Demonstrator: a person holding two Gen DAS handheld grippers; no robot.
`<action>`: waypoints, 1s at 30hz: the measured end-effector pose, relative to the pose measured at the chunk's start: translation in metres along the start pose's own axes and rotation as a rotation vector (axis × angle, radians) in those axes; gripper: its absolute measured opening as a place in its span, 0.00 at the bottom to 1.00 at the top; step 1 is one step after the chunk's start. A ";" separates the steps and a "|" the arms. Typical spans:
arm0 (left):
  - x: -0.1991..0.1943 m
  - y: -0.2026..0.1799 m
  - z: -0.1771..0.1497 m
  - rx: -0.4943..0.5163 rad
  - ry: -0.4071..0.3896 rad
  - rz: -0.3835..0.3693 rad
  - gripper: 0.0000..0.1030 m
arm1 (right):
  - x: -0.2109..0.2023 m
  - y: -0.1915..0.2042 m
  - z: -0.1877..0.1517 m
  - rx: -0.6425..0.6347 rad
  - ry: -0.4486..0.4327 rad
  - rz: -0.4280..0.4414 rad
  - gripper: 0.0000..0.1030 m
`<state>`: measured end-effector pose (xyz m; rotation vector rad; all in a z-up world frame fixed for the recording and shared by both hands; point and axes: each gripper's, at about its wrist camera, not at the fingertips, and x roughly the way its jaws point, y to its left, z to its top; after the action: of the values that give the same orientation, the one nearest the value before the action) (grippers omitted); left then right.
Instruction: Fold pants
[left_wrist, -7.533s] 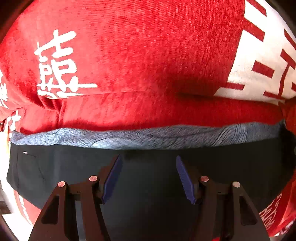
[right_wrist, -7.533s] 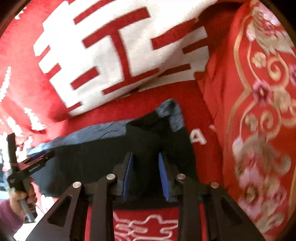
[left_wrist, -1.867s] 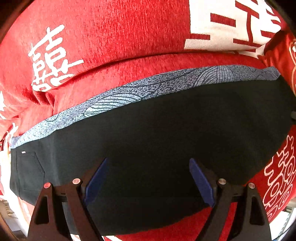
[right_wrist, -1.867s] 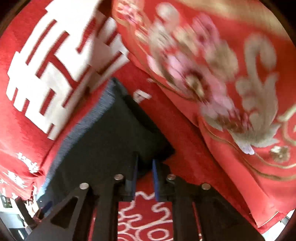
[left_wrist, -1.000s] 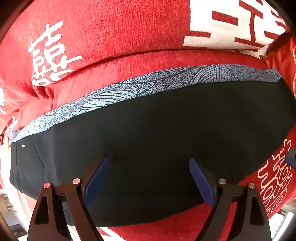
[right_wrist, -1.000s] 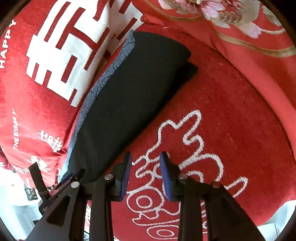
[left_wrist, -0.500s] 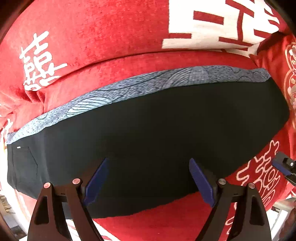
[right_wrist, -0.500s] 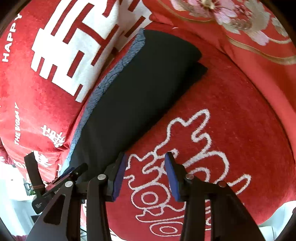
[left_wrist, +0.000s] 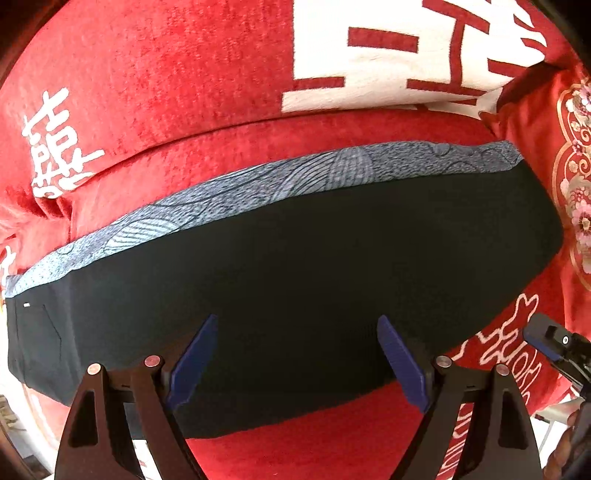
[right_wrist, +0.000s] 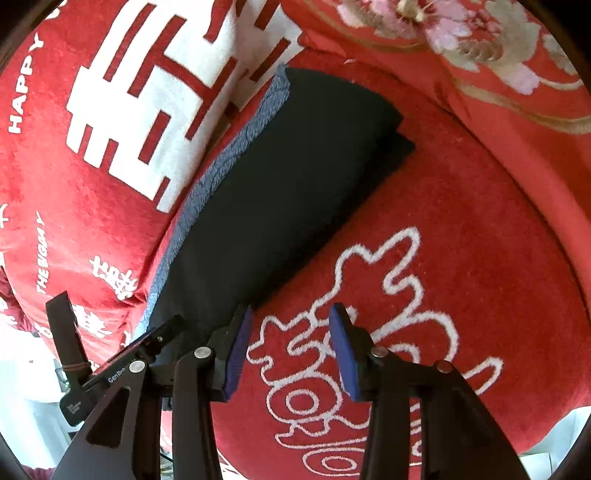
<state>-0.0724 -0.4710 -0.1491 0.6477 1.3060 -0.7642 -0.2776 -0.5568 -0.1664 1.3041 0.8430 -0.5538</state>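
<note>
Black pants (left_wrist: 295, 266) lie folded in a long band across a red sofa seat (left_wrist: 295, 443), a blue-grey patterned strip (left_wrist: 258, 188) showing along their far edge. My left gripper (left_wrist: 293, 354) hovers over the near part of the pants, open wide, nothing between its blue pads. In the right wrist view the pants (right_wrist: 273, 192) run diagonally from the upper middle to the lower left. My right gripper (right_wrist: 288, 354) stands open over the seat's white motif (right_wrist: 369, 314), just right of the pants' near edge and apart from them. The left gripper's body (right_wrist: 122, 365) shows at lower left.
Red back cushions with white characters (left_wrist: 406, 55) rise behind the pants. A red floral cushion with gold trim (right_wrist: 461, 48) stands at the pants' far end. The seat's front edge (right_wrist: 535, 435) curves close below the right gripper. The right gripper's tip (left_wrist: 554, 339) enters the left view at right.
The left gripper has drifted along the pants, so more of the right end and the floral cushion show. The right gripper's jaws have widened over the white motif, holding nothing.
</note>
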 end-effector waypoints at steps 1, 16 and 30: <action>0.000 -0.002 0.001 0.003 -0.001 -0.002 0.86 | -0.001 -0.001 0.001 0.004 -0.005 -0.001 0.45; 0.004 -0.018 0.021 0.000 -0.054 -0.030 0.86 | -0.011 -0.029 0.018 0.095 -0.070 0.042 0.45; 0.027 -0.020 0.014 -0.003 -0.054 -0.020 0.86 | -0.006 -0.048 0.031 0.167 -0.177 0.165 0.45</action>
<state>-0.0773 -0.4979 -0.1736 0.6085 1.2657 -0.7910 -0.3111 -0.5969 -0.1889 1.4387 0.5468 -0.6079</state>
